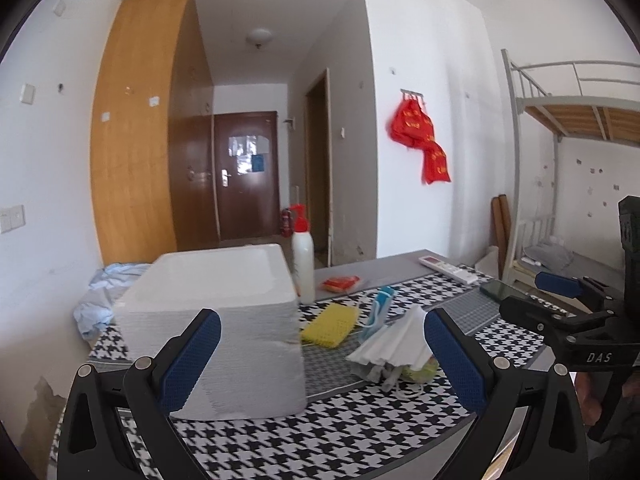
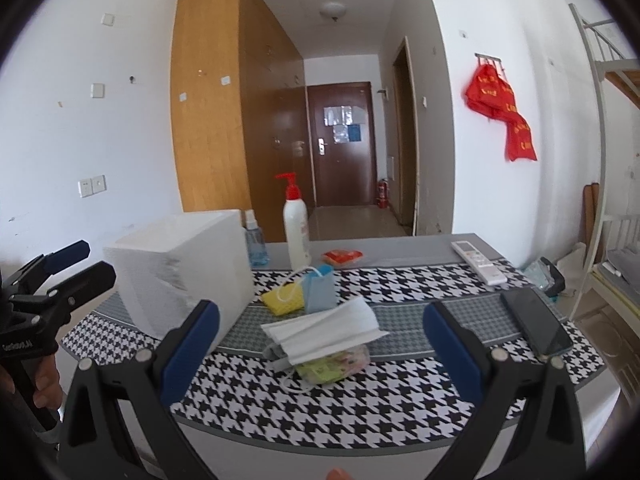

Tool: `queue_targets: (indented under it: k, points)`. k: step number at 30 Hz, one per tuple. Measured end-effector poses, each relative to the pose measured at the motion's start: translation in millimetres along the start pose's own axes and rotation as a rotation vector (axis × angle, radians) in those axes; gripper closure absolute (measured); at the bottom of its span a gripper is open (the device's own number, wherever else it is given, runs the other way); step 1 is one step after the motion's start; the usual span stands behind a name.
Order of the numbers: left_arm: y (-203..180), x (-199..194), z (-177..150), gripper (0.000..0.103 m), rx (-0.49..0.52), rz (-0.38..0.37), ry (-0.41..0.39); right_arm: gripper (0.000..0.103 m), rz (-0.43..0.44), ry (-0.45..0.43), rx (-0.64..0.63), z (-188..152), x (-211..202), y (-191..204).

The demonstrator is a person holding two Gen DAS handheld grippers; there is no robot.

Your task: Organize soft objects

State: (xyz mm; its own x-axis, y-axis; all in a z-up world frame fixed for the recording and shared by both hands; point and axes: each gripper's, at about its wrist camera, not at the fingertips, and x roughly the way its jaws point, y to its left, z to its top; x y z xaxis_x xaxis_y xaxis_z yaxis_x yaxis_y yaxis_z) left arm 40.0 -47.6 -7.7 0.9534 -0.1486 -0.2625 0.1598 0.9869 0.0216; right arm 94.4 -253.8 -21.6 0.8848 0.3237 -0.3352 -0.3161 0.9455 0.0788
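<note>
A white foam box (image 1: 216,320) (image 2: 180,272) stands on the houndstooth table cloth (image 1: 320,432) (image 2: 360,392). To its right lie a white face mask (image 1: 392,340) (image 2: 328,332) on top of a green packet (image 2: 332,366), a blue mask (image 1: 378,308) (image 2: 320,288) and a yellow mesh pad (image 1: 330,324) (image 2: 282,300). My left gripper (image 1: 320,360) is open and empty, above the table between the box and the masks. My right gripper (image 2: 320,356) is open and empty, just in front of the white mask; it also shows at the right edge of the left wrist view (image 1: 532,296).
A white pump bottle (image 1: 303,260) (image 2: 297,228), a small blue spray bottle (image 2: 256,240) and an orange packet (image 1: 340,283) (image 2: 343,257) stand behind. A remote (image 2: 478,261) and a black phone (image 2: 536,324) lie at the right. Blue cloth (image 1: 96,300) lies left of the box.
</note>
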Motion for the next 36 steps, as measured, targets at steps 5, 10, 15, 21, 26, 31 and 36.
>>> queue_targets:
  k: [5, 10, 15, 21, 26, 31, 36]
  points:
    - [-11.9, 17.0, 0.1, 0.001, 0.019, -0.035, 0.029, 0.000, -0.023, 0.019, 0.019, -3.4, 8.0, -13.8]
    - [-23.3, 32.4, -1.4, 0.001, 0.048, -0.070, 0.052, 0.000, -0.039, 0.049, 0.030, -9.3, 18.2, -25.7]
    - [-32.3, 50.0, -2.8, 0.001, 0.055, -0.099, 0.088, 0.000, -0.045, 0.078, 0.036, -13.6, 26.3, -33.2]
    - [-40.0, 65.4, -1.3, 0.001, 0.075, -0.129, 0.111, 0.000, -0.044, 0.103, 0.044, -16.6, 32.6, -40.1]
    - [-47.8, 82.9, -3.5, 0.001, 0.074, -0.165, 0.156, 0.000, -0.046, 0.121, 0.053, -20.7, 37.8, -47.0]
    - [-54.7, 102.7, -8.6, 0.001, 0.087, -0.174, 0.201, 0.000, -0.055, 0.134, 0.065, -24.6, 42.2, -55.6]
    - [-58.9, 118.6, -15.2, 0.001, 0.074, -0.179, 0.238, 0.000, -0.058, 0.151, 0.076, -27.5, 47.9, -62.1]
